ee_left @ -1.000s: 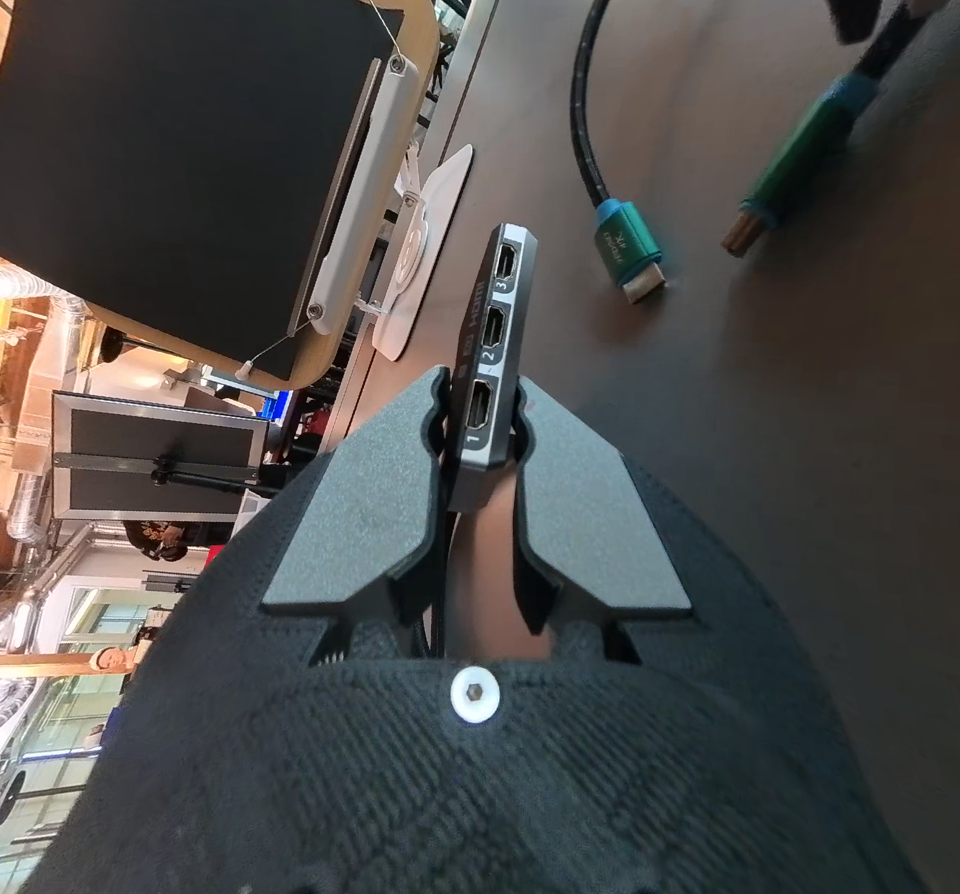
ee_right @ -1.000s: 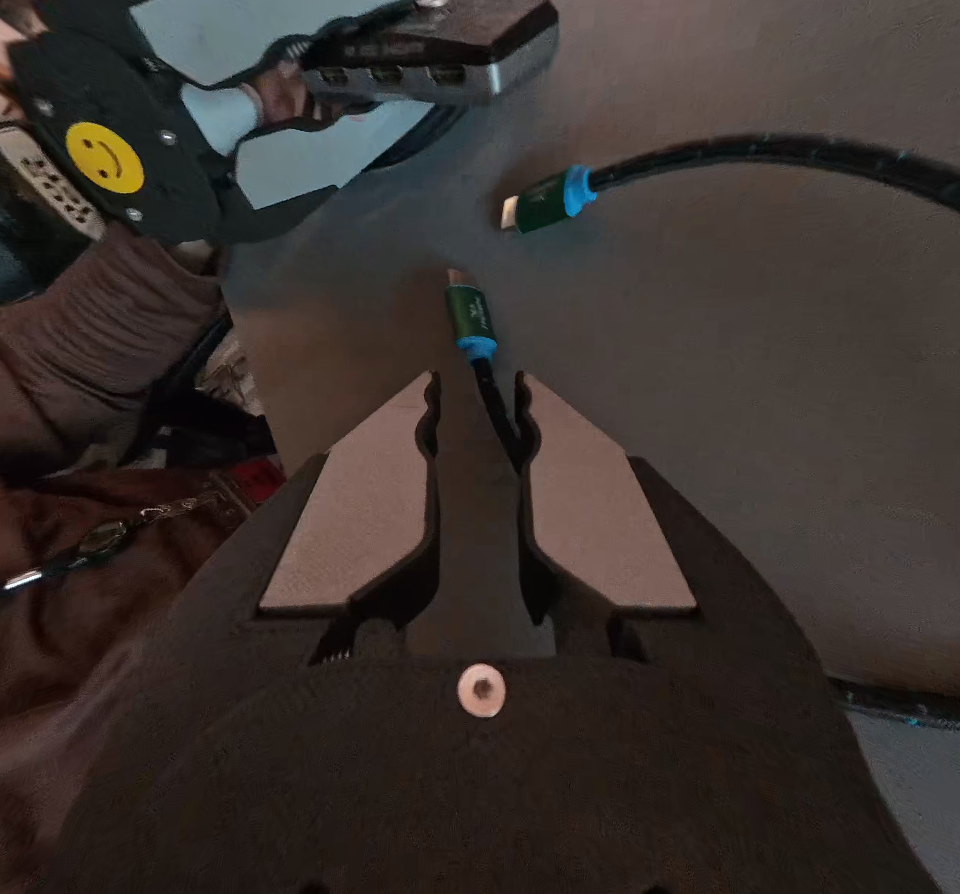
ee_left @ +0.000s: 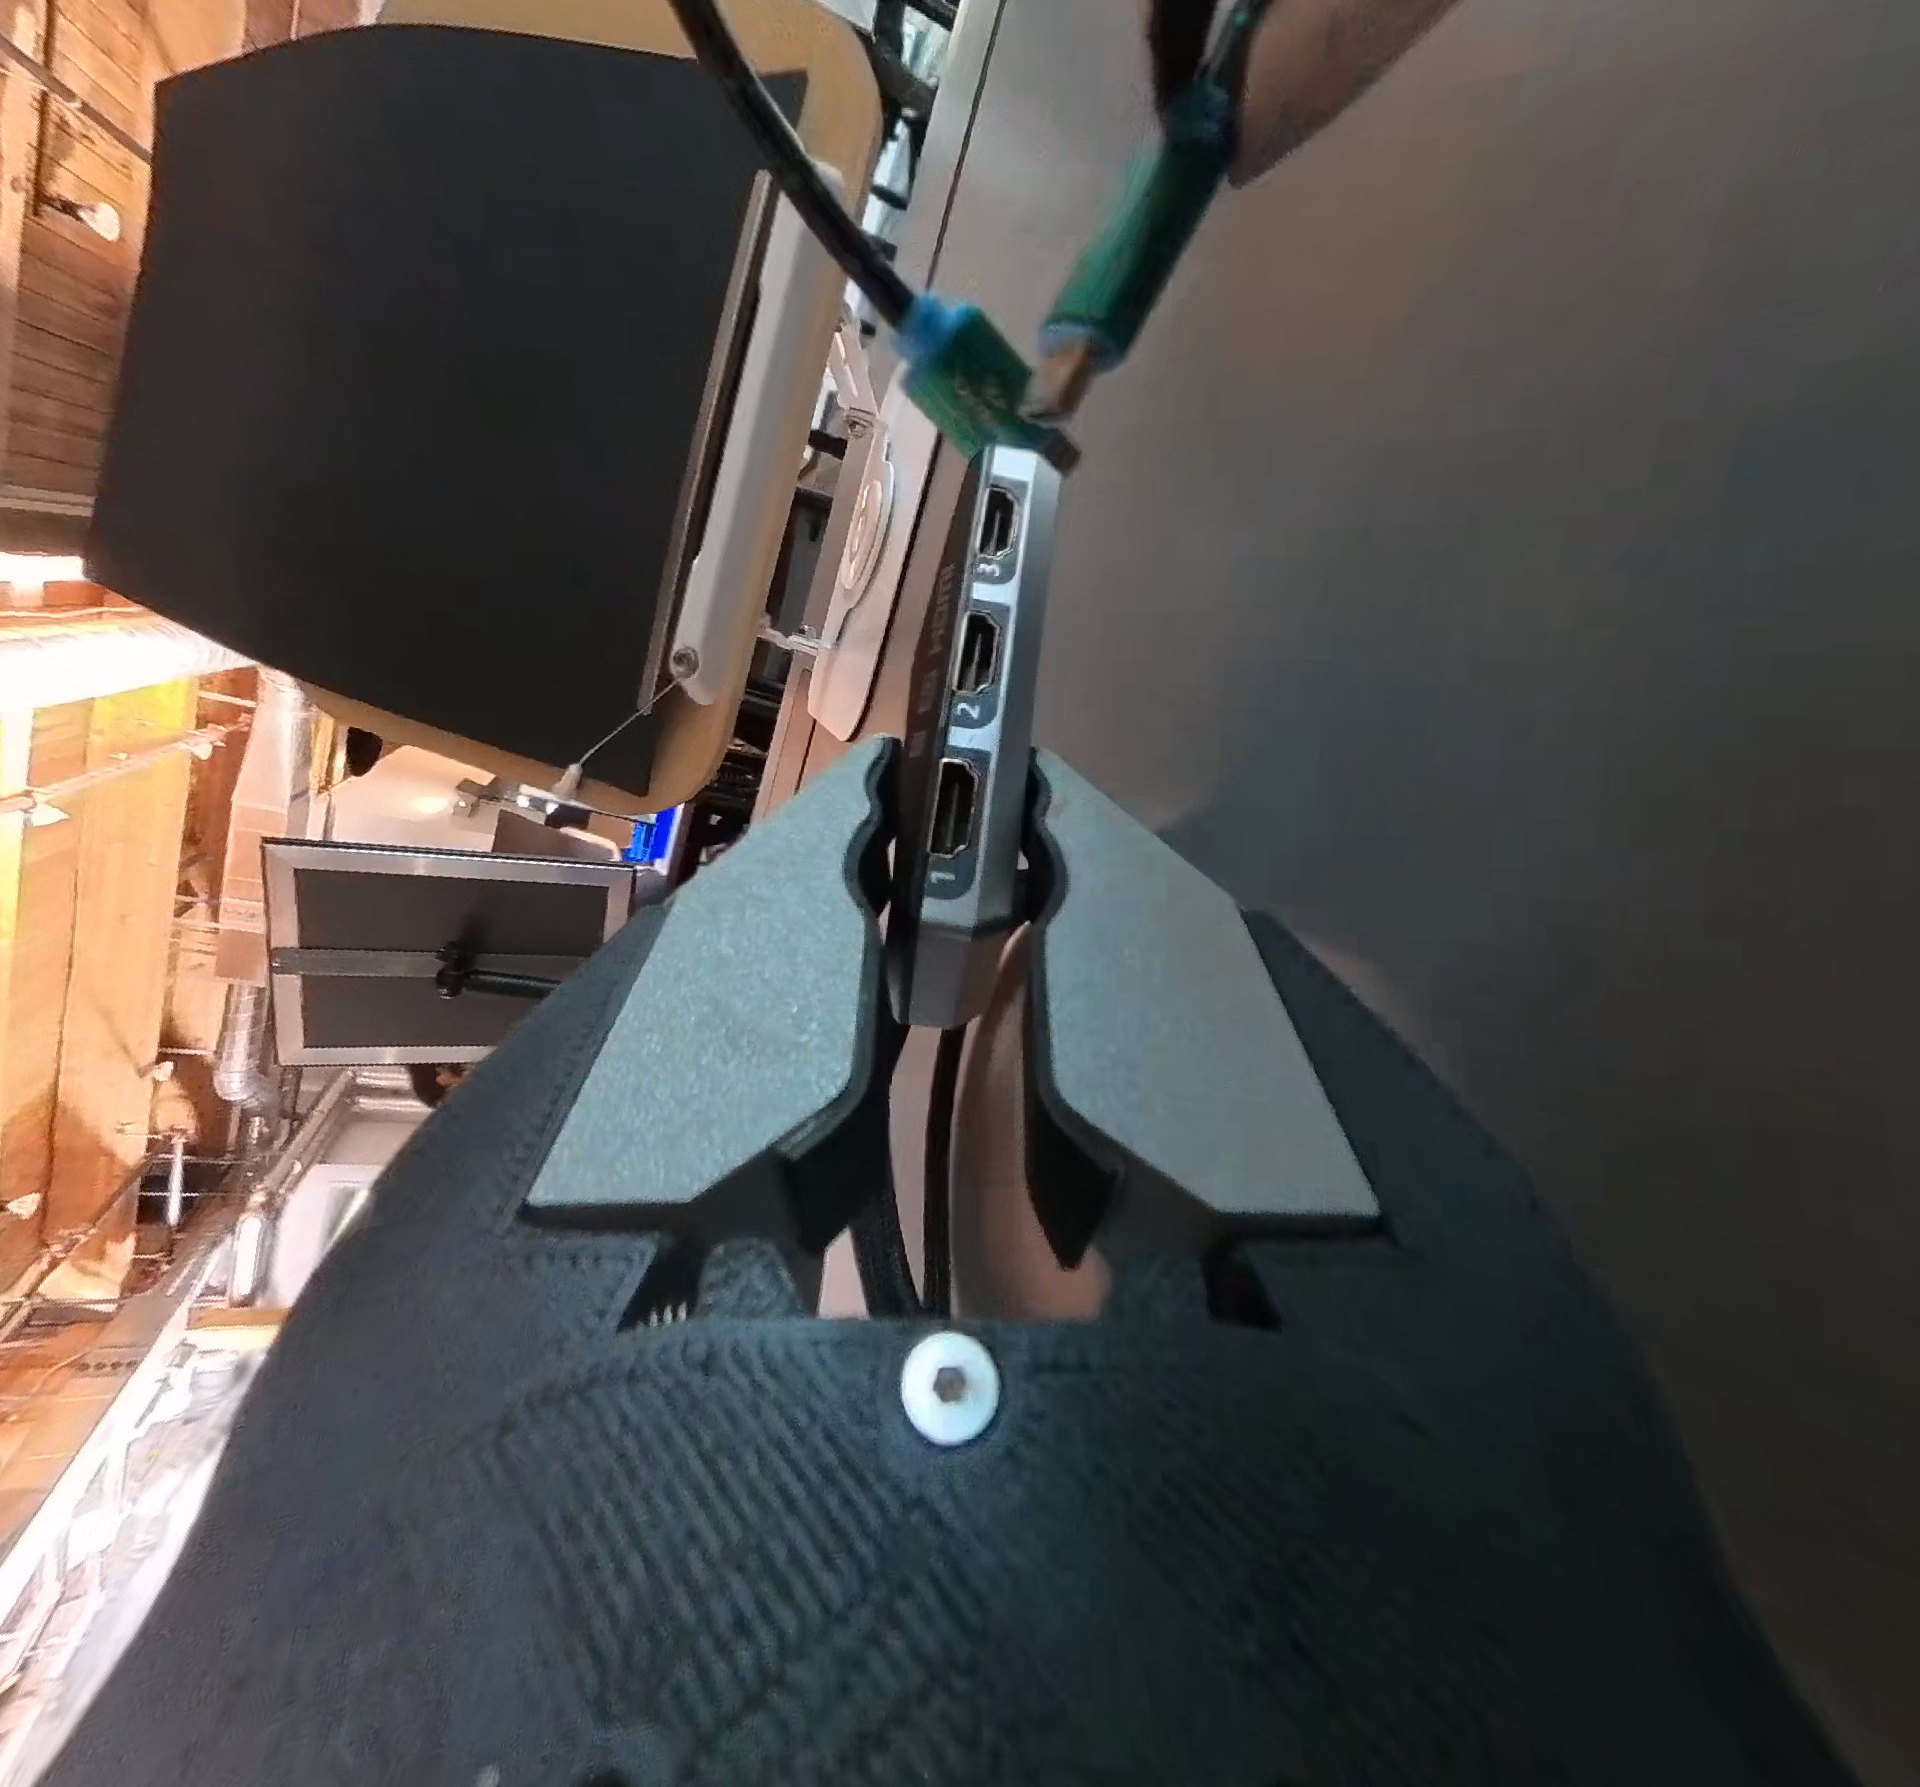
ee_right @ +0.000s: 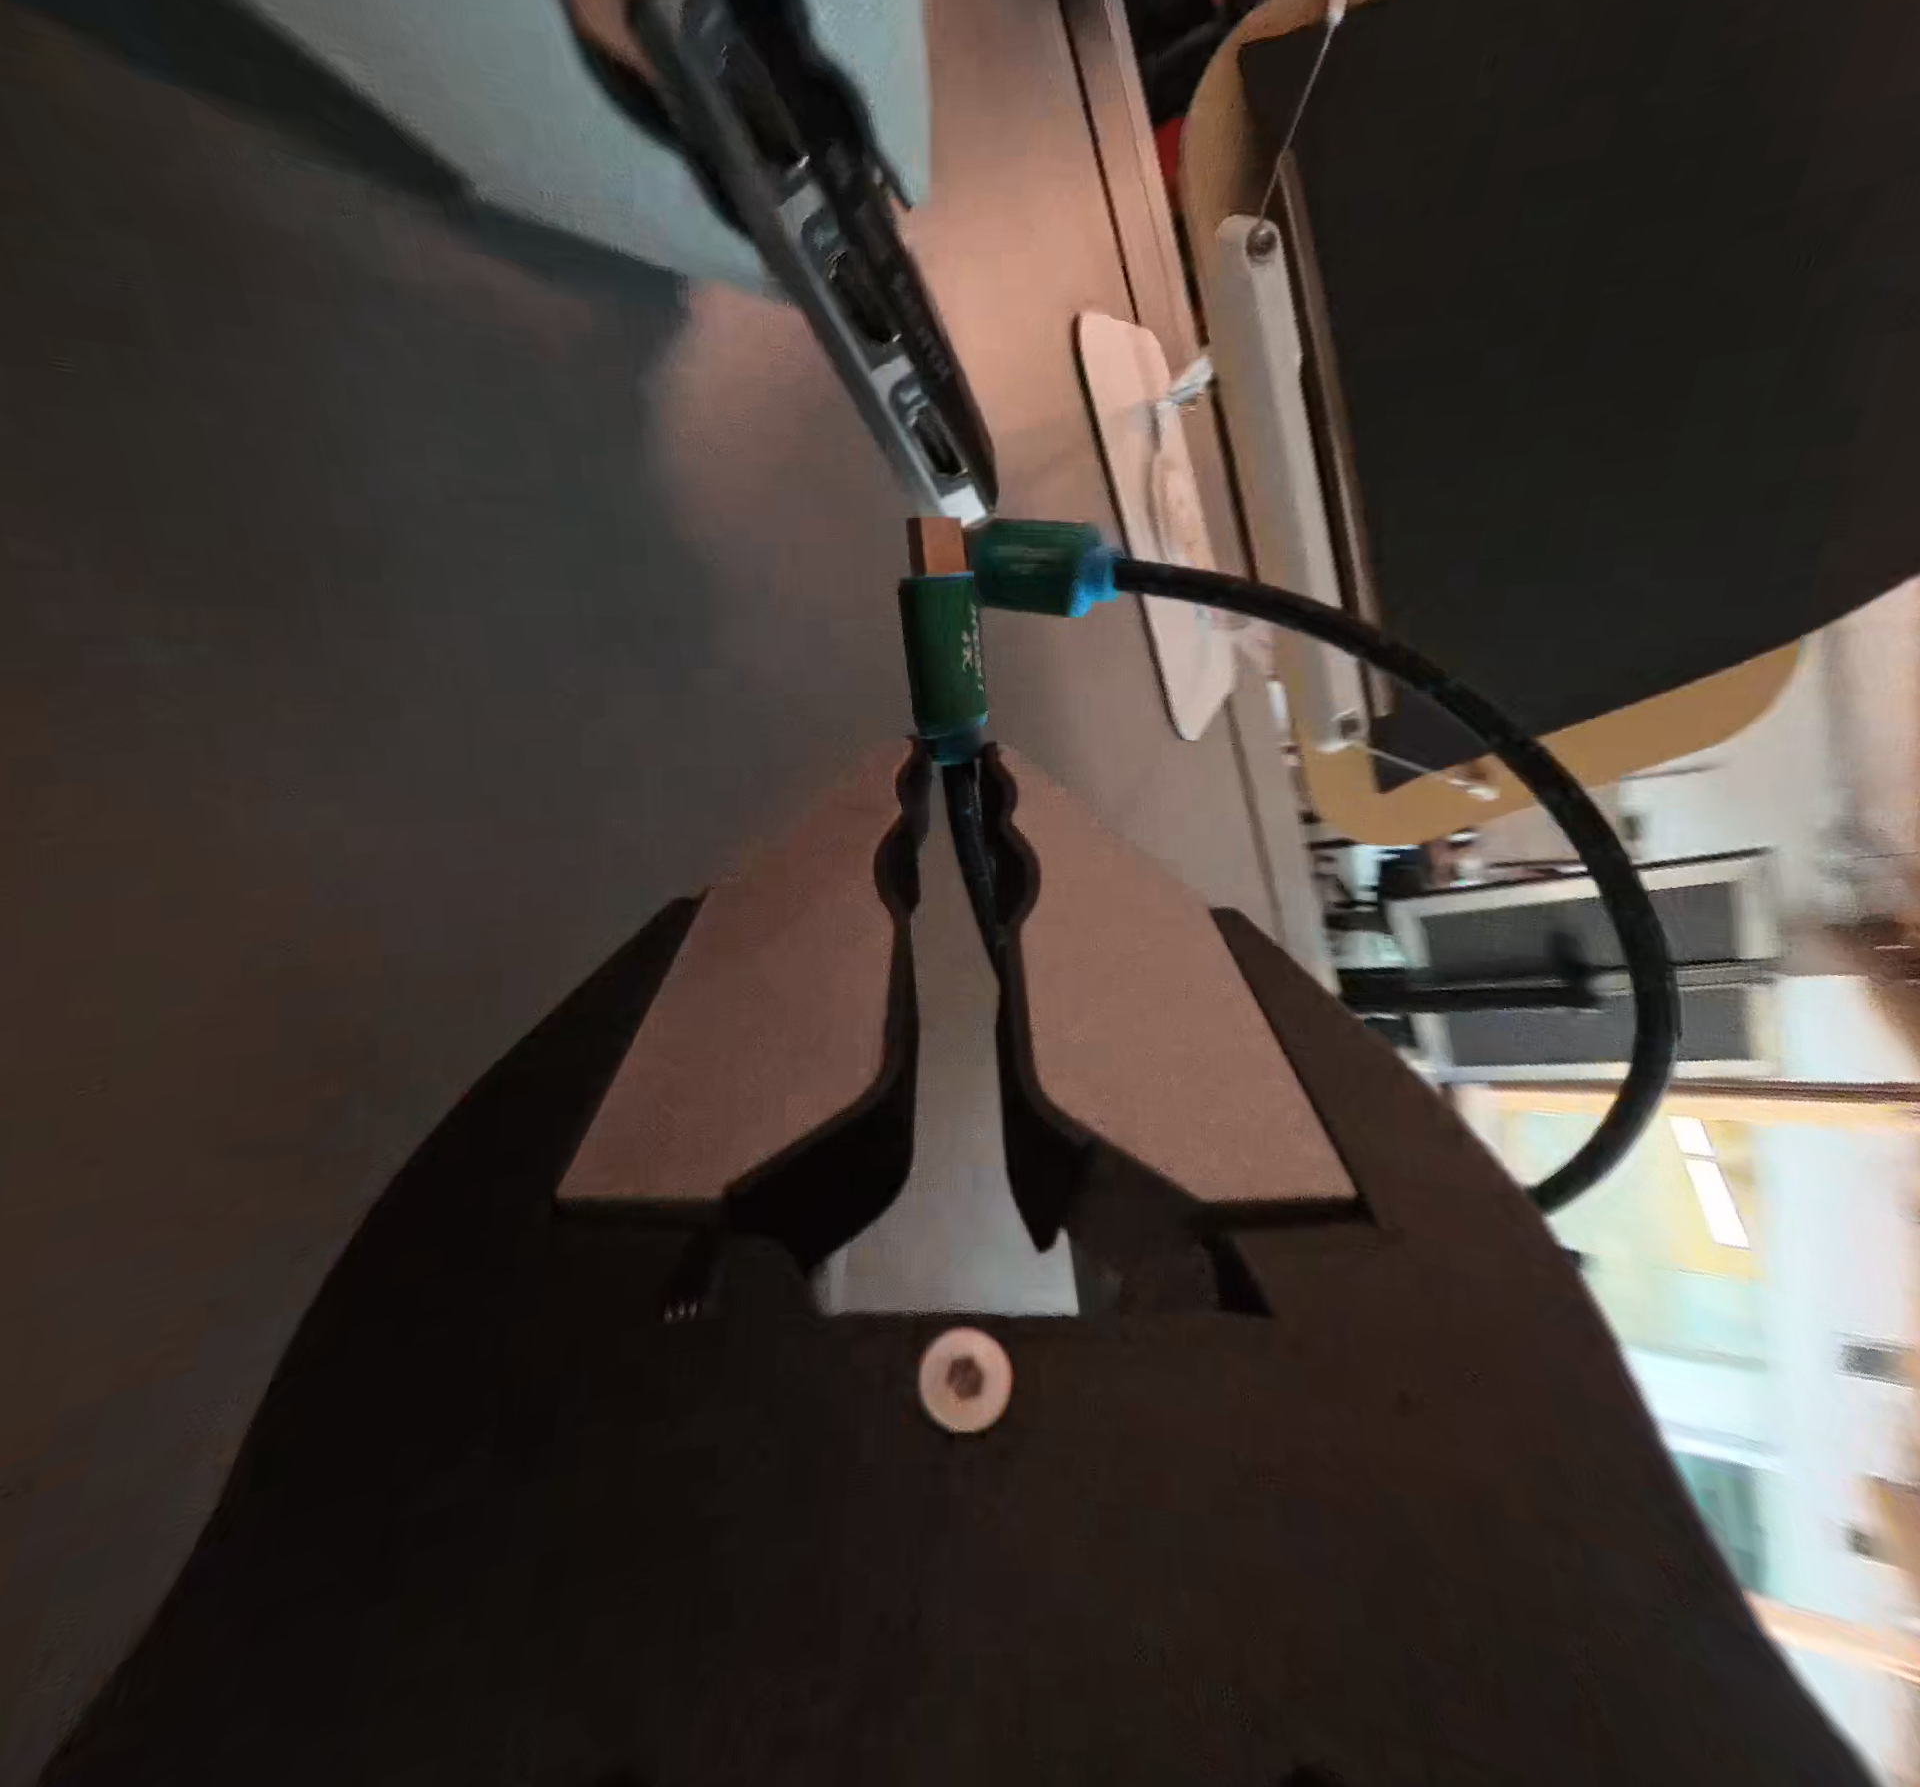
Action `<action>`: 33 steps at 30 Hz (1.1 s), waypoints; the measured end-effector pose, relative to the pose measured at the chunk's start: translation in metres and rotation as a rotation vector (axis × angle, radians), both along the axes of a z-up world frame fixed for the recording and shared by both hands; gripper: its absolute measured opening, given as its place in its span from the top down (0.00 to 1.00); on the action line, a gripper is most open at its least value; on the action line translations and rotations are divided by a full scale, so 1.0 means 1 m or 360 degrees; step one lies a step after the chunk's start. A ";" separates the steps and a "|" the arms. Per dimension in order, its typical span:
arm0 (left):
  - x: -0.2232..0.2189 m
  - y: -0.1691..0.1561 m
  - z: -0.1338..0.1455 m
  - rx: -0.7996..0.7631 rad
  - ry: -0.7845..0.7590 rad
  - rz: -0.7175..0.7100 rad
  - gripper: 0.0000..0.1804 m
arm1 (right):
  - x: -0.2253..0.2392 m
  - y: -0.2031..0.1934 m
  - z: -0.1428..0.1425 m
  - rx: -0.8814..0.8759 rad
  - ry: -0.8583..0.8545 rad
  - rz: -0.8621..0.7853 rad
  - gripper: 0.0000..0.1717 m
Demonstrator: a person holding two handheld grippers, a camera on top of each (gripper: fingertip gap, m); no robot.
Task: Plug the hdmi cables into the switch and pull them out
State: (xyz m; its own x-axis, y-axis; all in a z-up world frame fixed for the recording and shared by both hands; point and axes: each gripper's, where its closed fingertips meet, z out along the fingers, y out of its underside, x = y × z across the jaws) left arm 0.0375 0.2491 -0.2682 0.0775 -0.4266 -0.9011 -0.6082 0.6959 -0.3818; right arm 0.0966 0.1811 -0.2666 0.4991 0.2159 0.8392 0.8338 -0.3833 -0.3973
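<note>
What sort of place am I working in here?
Probably a workshop or lab-style office. The work goes on at a dark table; beside it stands a chair with a black pad on a light plywood shell, and metal wire shelving and wood-panelled walls show behind.

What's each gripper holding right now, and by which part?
Left gripper: the switch, clamped at its near end. Right gripper: an HDMI cable, gripped just behind its green plug.

Blk textured gripper body (ee_left: 960, 833), grey fingers (ee_left: 727, 999), white hex screw (ee_left: 951, 1403).
</note>
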 end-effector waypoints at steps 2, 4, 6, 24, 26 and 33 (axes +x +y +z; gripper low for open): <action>-0.001 0.001 0.001 -0.0048 -0.0024 -0.0006 0.89 | 0.001 0.003 -0.002 0.0042 -0.0136 0.0000 0.97; 0.000 0.001 0.000 -0.0071 -0.0025 -0.0014 0.89 | 0.000 0.004 -0.003 0.0055 -0.0175 0.0010 0.97; 0.000 0.001 0.000 -0.0061 -0.0021 -0.0021 0.89 | -0.002 0.004 -0.002 0.0053 -0.0198 0.0007 0.97; 0.000 -0.003 0.000 -0.0438 -0.0145 -0.0140 0.88 | -0.037 -0.017 -0.037 -0.0622 0.0899 0.0474 0.96; -0.001 -0.003 0.001 -0.0454 -0.0152 -0.0145 0.88 | -0.035 -0.020 -0.033 -0.0714 0.1061 0.0535 0.96; -0.002 -0.003 0.001 -0.0467 -0.0160 -0.0154 0.88 | -0.025 -0.016 -0.022 -0.0986 0.1630 0.0572 0.93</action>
